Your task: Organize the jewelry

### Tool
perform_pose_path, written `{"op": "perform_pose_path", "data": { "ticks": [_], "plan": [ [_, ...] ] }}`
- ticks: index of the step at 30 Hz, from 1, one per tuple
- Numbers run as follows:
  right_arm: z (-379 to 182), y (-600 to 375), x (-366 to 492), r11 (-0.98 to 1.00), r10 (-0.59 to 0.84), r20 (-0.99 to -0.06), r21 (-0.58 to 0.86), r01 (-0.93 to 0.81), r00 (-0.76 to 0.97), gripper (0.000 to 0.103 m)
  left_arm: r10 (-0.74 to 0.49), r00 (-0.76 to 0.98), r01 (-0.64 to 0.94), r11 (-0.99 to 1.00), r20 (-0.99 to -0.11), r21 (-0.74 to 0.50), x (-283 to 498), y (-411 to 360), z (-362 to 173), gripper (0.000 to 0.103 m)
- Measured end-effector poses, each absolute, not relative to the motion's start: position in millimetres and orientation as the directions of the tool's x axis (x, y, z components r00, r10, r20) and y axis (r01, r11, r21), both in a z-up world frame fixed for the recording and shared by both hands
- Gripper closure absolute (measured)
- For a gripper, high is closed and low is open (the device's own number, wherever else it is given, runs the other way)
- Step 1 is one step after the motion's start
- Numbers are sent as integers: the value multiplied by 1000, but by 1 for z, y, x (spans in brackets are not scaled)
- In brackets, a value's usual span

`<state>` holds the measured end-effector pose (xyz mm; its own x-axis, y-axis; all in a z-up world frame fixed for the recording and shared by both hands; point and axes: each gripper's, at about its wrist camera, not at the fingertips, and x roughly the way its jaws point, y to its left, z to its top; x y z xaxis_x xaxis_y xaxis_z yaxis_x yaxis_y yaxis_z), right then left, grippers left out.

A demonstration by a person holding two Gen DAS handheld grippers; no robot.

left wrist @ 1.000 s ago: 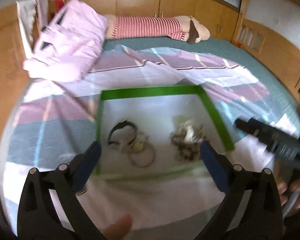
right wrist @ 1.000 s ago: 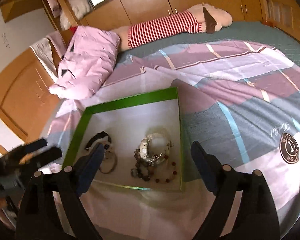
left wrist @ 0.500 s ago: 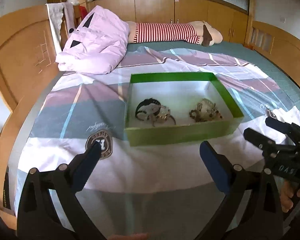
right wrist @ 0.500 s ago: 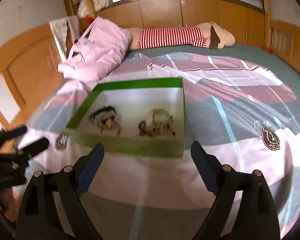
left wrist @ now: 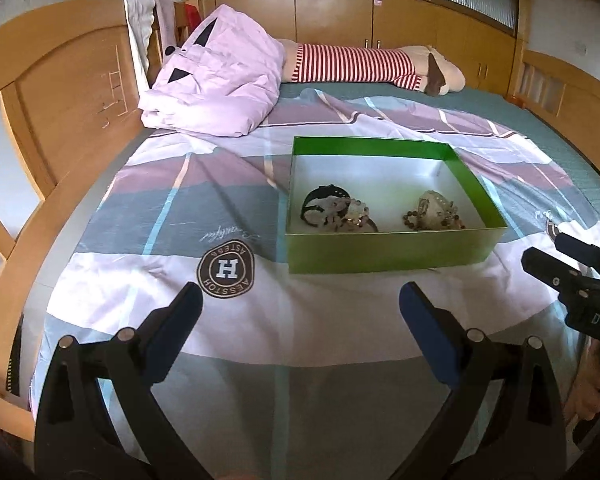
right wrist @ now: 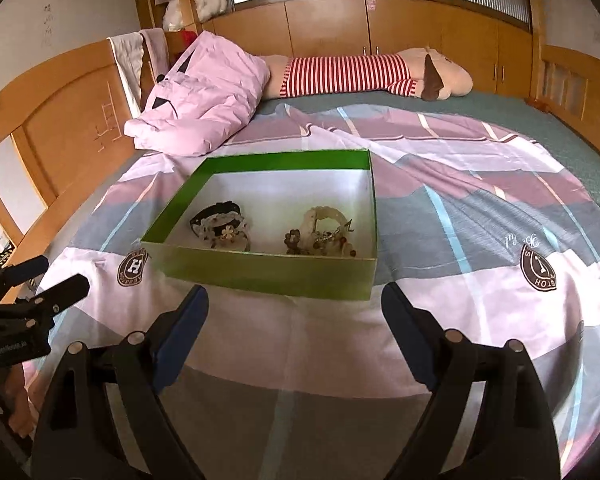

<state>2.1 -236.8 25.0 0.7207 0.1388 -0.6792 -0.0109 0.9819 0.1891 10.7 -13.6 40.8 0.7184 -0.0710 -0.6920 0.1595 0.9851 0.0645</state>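
**Jewelry boxed in two piles; both claws empty and clear of the box**

The green box sits on the bed's patterned sheet. Inside lie two separate clusters: a left pile with a black band and pale pieces, and a right pile of beads and a whitish bangle. No loose jewelry can be made out on the sheet. Judged largely complete. The left claw and right claw stand wide apart, holding nothing, short of the box.

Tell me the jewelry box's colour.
Green box, white inside; clearest in the right wrist view.
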Motion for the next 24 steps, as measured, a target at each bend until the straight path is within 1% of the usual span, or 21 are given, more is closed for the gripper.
{"op": "perform_pose_path", "data": {
  "ticks": [24],
  "plan": [
    [24, -239, 2, 982, 136, -686, 189, -6, 715, 15, -89, 692, 148, 989, -717, 21, 18, -7, 35, 3]
  ]
}}
